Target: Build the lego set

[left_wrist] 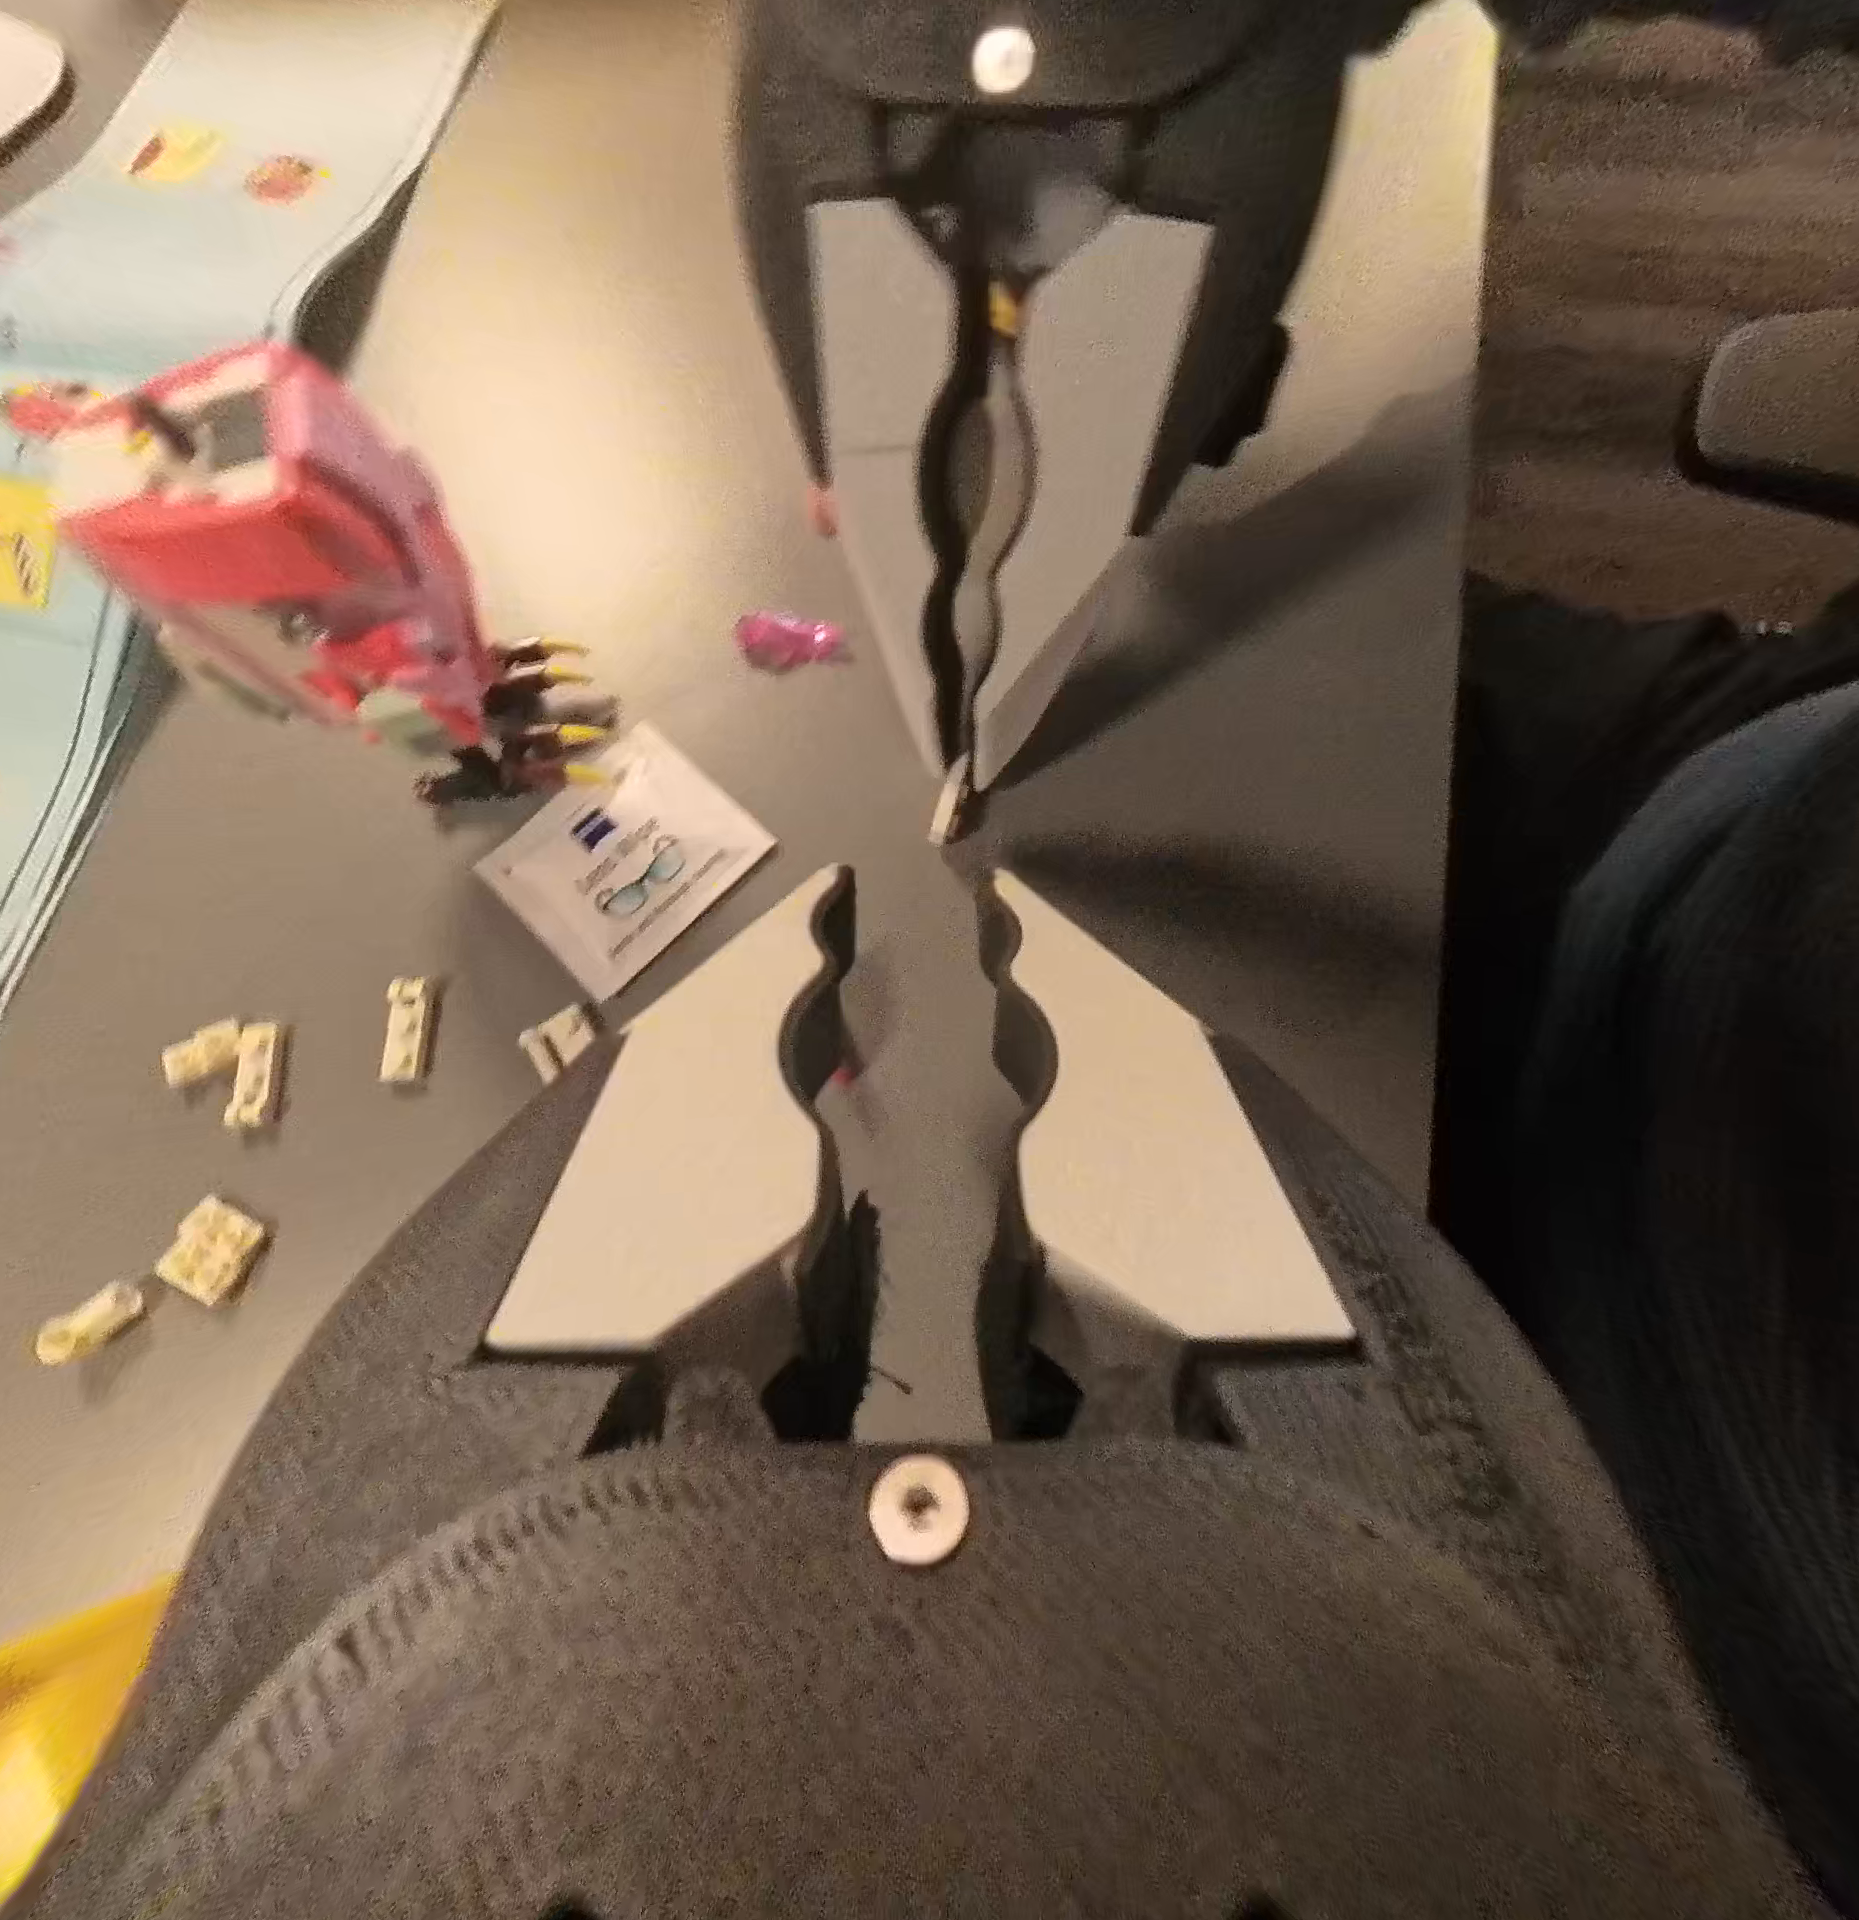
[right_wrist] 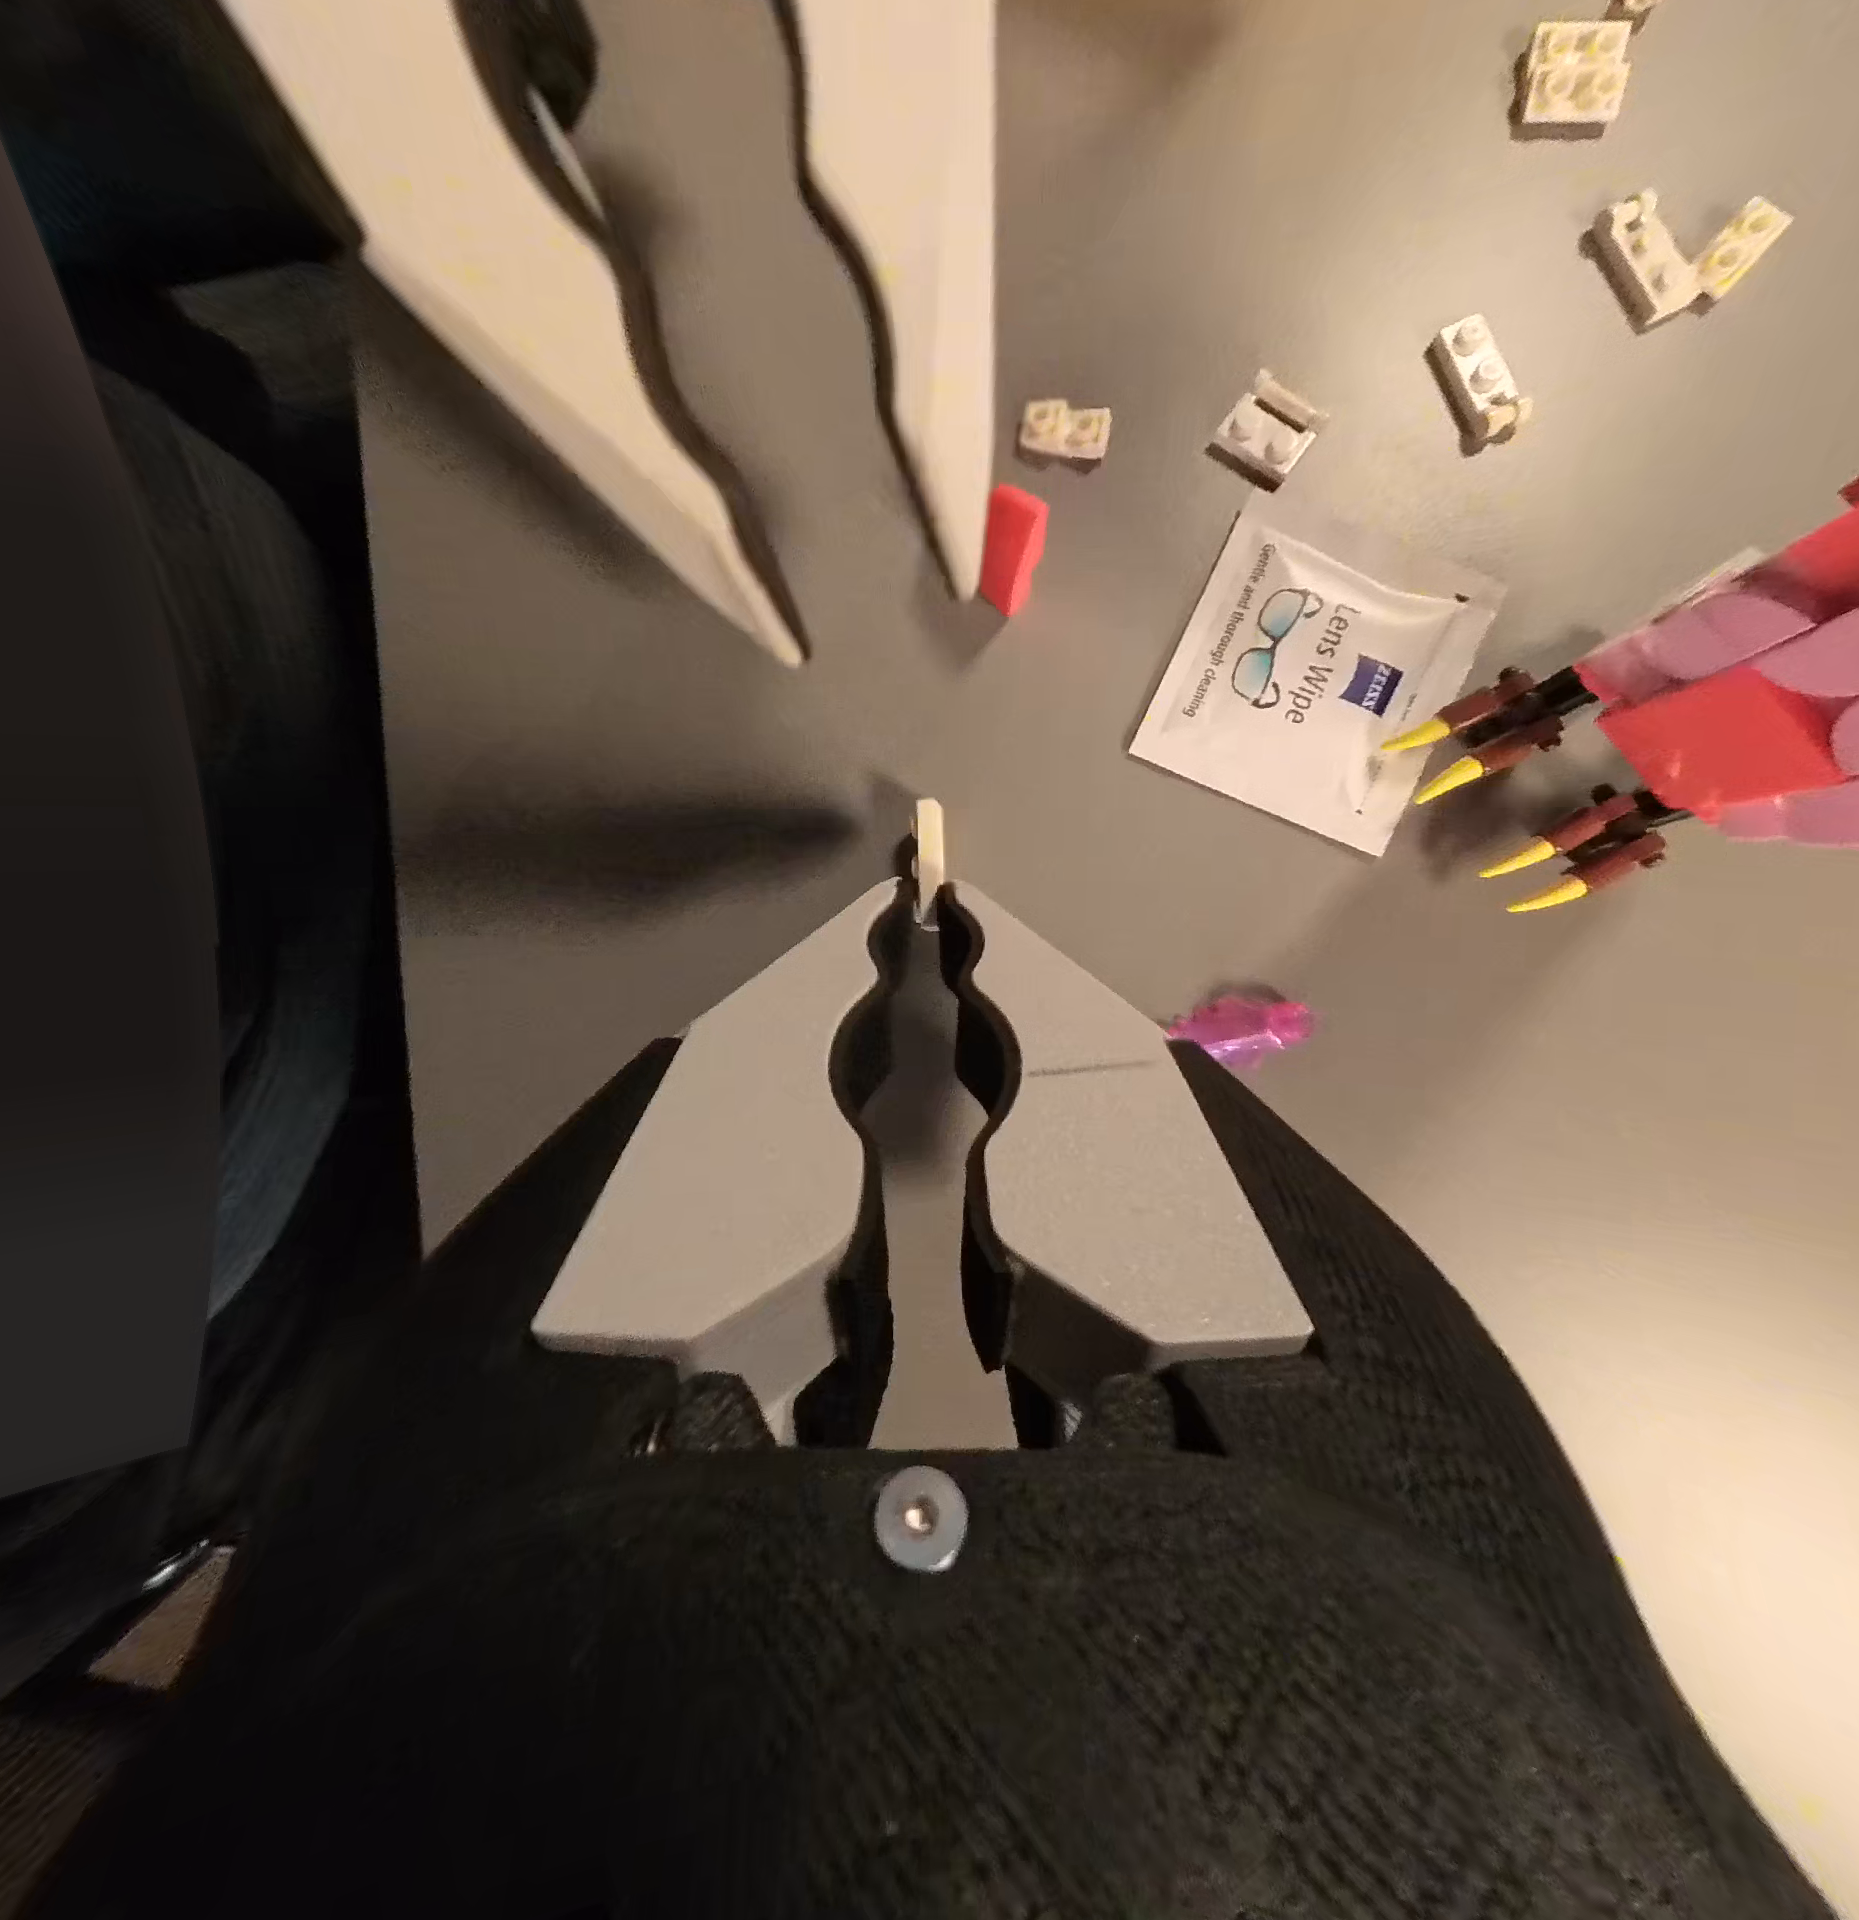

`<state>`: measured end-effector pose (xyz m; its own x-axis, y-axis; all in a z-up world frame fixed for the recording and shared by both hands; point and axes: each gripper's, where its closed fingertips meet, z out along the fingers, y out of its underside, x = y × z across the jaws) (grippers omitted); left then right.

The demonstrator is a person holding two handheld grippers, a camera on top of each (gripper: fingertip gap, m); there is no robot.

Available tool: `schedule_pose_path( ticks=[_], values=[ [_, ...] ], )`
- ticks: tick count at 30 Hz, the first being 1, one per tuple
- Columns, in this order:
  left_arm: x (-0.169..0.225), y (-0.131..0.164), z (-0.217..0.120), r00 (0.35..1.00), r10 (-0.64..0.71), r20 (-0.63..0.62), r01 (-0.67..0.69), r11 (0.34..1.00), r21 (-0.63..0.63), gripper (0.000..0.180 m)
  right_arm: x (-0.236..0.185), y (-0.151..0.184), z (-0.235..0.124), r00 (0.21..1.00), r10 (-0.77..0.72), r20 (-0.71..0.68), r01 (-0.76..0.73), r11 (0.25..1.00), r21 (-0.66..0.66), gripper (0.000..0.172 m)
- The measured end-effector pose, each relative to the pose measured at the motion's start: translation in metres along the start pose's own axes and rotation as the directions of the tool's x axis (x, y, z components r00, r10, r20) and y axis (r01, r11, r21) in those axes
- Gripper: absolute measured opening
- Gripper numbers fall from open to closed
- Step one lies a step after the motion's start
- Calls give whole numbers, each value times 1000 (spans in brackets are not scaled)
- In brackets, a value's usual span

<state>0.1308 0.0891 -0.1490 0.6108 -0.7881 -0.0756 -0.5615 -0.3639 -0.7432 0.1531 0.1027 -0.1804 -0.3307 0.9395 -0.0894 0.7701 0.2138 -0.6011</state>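
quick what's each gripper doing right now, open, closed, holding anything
Left gripper: open, nothing between its fingers, above the grey table.
Right gripper: shut on a small cream flat brick piece, pinched edge-on at the fingertips.

Your right tongs (right_wrist: 930, 904) pinch a thin plate (right_wrist: 929, 847) at their tips, tip to tip with your left tongs (left_wrist: 920, 883) above the tabletop (right_wrist: 1320, 1247). In the right wrist view, a sachet (right_wrist: 1309, 675) lies right of the plate, small bricks (right_wrist: 1268, 426) beyond it, and a toy model (right_wrist: 1735, 707) at its far-right edge.
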Motion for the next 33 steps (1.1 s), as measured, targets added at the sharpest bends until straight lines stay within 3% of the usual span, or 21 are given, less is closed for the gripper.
schedule_pose_path(
  ticks=[4, 13, 15, 20, 33],
  values=[
    [14, 1, 15, 994, 101, -38, -103, 991, -85, 19, -7, 2, -1, 999, -2, 53, 3, 999, -35, 2],
    [27, 8, 41, 982, 152, -115, -170, 972, -165, 12, -18, 7, 0, 995, -24, 98, 30, 998, -54, 2],
    [29, 5, 43, 980, 152, -132, -171, 973, -153, 3, -20, 7, -1, 995, -26, 99, 31, 999, -44, 3],
    [30, 4, 44, 978, 124, -169, -153, 974, -170, 3, -18, 6, -4, 996, -89, 16, 89, 996, 8, 13],
    [30, 4, 44, 967, 47, -250, -99, 975, -200, 3, -19, 8, -4, 977, -207, -57, 209, 978, 17, 3]
  ],
)
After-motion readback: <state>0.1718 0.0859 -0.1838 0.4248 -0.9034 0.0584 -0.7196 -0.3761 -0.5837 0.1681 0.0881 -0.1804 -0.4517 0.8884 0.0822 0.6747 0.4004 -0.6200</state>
